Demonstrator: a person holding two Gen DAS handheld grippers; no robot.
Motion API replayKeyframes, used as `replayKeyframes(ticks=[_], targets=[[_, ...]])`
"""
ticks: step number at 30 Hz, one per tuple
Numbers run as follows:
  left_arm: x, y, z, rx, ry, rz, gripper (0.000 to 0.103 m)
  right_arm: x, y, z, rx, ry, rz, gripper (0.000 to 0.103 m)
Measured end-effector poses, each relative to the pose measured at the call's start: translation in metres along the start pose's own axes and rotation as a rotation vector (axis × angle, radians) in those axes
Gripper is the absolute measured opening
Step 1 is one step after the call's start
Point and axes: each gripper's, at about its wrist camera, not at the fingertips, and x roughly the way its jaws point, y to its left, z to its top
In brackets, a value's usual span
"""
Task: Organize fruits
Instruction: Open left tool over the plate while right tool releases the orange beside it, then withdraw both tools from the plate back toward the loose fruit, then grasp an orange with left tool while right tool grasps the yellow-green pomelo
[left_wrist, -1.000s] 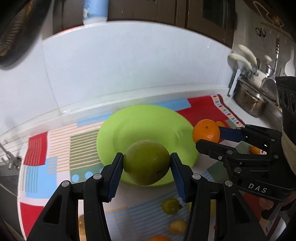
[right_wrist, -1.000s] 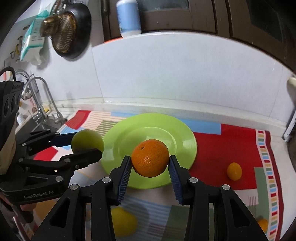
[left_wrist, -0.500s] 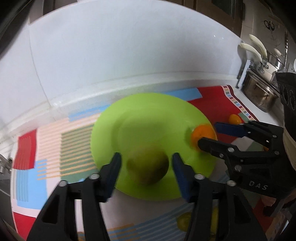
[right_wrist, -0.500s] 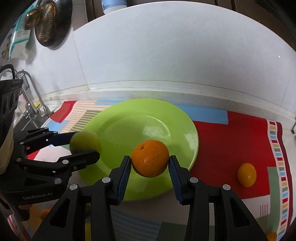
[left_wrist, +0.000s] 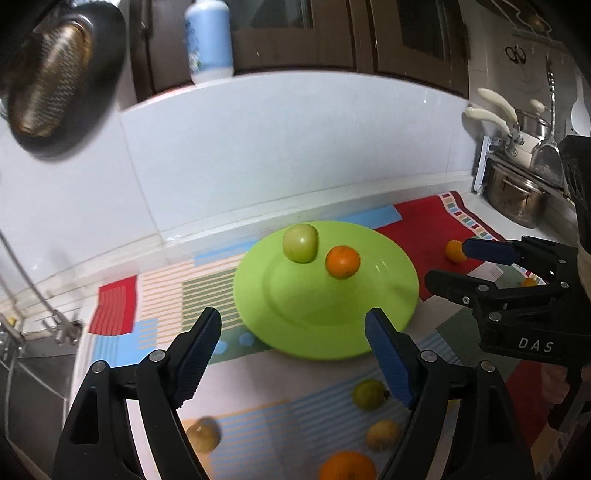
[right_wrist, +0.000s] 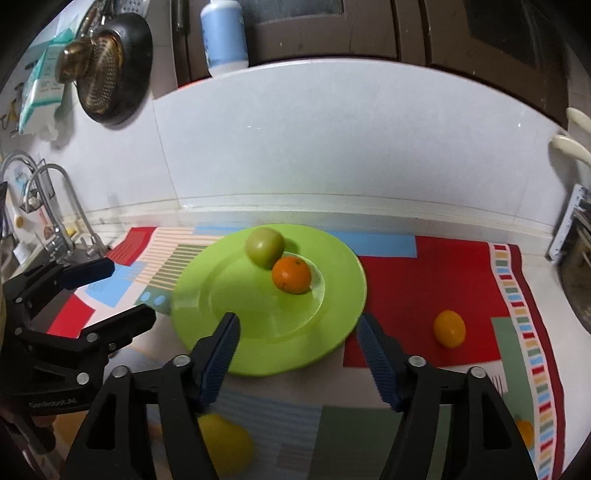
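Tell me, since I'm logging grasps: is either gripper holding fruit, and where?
Nothing is held: left gripper and right gripper are open; green fruit and orange lie on the plate.

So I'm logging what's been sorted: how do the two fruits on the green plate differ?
The green fruit is pale green and looks slightly bigger; the orange is deep orange and a little smaller. The green fruit lies by the plate's far rim, the orange nearer its middle. Both are round, rest on the plate and are held by neither tool.

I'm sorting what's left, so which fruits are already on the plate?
Two: the green fruit and the orange touching it on the green plate. The others lie on the mat.
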Motion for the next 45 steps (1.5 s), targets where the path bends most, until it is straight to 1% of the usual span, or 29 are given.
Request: replayKeyframes(ticks=[3, 5, 11, 16, 23, 28, 33, 38, 42, 45], targets=[[-0.019, 0.000, -0.004, -0.015, -0.026, 0.016, 0.086, -0.016, 0.006, -0.004, 0.000, -0.013, 0.001, 0.070], [-0.030, -0.001, -0.008, -0.023, -0.034, 0.019, 0.086, -0.027, 0.009, -0.007, 0.003, -0.015, 0.009, 0.073], [-0.054, -0.002, -0.025, -0.031, -0.040, 0.050, 0.087, -0.047, 0.021, -0.019, -0.001, -0.010, 0.013, 0.073], [-0.067, -0.005, -0.040, -0.045, -0.025, 0.054, 0.087, -0.058, 0.031, -0.032, -0.015, 0.003, 0.033, 0.073], [-0.073, -0.010, -0.064, -0.058, 0.023, 0.044, 0.087, -0.062, 0.040, -0.051, -0.033, 0.041, 0.072, 0.073], [-0.070, -0.016, -0.080, -0.038, 0.054, 0.043, 0.087, -0.060, 0.042, -0.064, -0.044, 0.072, 0.083, 0.073], [-0.059, -0.020, -0.092, -0.015, 0.093, 0.031, 0.087, -0.056, 0.042, -0.075, -0.036, 0.098, 0.082, 0.073], [-0.042, -0.025, -0.101, 0.001, 0.137, -0.006, 0.087, -0.044, 0.039, -0.083, -0.014, 0.130, 0.092, 0.073], [-0.028, -0.025, -0.103, -0.005, 0.166, -0.035, 0.081, -0.035, 0.035, -0.082, 0.014, 0.130, 0.098, 0.072], [-0.019, -0.023, -0.100, -0.025, 0.175, -0.057, 0.075, -0.027, 0.034, -0.080, 0.030, 0.134, 0.113, 0.068]])
